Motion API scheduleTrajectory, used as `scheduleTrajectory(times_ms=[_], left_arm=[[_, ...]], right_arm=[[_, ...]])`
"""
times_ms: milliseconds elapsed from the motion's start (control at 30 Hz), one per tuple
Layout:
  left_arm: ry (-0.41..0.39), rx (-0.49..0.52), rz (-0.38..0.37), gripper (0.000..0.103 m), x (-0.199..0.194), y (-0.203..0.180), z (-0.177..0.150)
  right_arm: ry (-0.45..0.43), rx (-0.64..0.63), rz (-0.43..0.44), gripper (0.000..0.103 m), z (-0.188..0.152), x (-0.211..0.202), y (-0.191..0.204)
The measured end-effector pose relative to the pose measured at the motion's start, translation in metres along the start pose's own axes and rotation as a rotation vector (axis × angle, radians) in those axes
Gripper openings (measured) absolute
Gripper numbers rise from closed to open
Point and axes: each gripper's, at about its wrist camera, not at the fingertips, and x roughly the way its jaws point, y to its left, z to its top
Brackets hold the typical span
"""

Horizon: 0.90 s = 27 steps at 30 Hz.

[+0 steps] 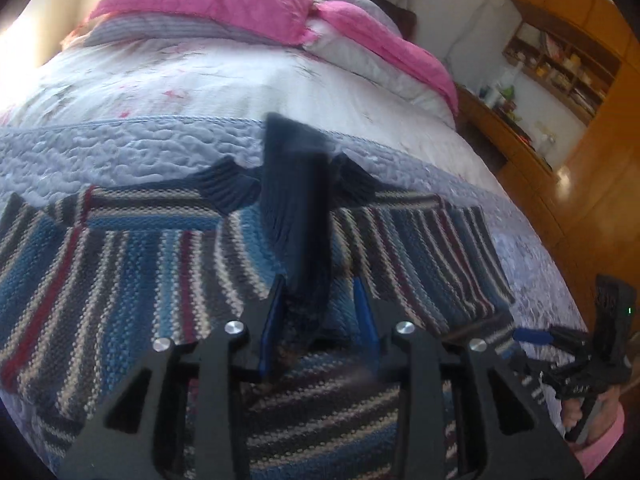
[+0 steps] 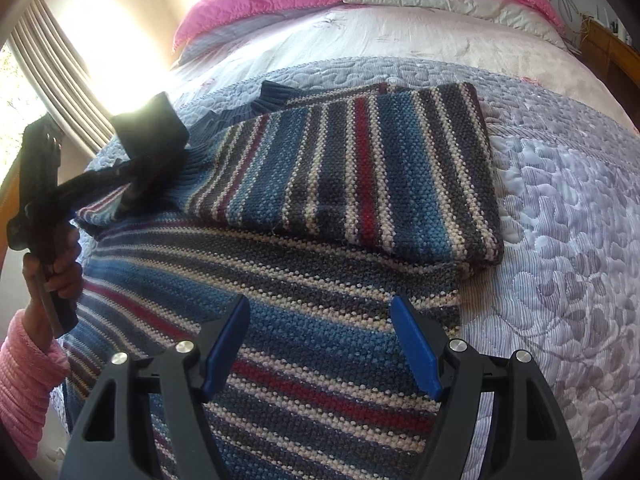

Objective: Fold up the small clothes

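Nearest the right wrist camera, the right gripper [image 2: 320,344] hovers over the striped sweater [image 2: 320,320] with its blue fingers [image 2: 416,356] spread wide and nothing between them. The left gripper [image 1: 320,320] has its fingers partly apart, with a dark navy ribbed part of the sweater [image 1: 296,208] standing up between them; whether they pinch it I cannot tell. The sweater lies on the lavender quilted bedspread [image 2: 560,208], one side folded over the body [image 2: 360,160]. Farther back are pink pillows [image 1: 224,4]. Beyond the bed, a wooden shelf unit [image 1: 560,68] has compartments holding small items too blurred to name.
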Motion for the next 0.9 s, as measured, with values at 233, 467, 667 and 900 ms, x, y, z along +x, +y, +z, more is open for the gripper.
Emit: scheduleTrajectory(times_ms=[233, 467, 667, 900], left_arm=[[0.000, -0.076, -0.013, 0.035, -0.024, 0.023, -0.014], [-0.012, -0.184, 0.277, 0.036, -0.068, 0.092, -0.028], [0.136, -0.343, 0.267, 0.037, -0.038, 0.158, -0.053], [0.061, -0.381, 0.264, 0.040, -0.072, 0.161, -0.049]], right_arm=[[-0.003, -0.014, 0.013, 0.074, 0.006, -0.005, 0.008], [0.007, -0.034, 0.064, 0.074, 0.026, 0.001, 0.033], [0.059, -0.020, 0.111, 0.074, 0.048, 0.025, 0.059], [0.147, 0.018, 0.169, 0.074, 0.085, 0.062, 0.075]])
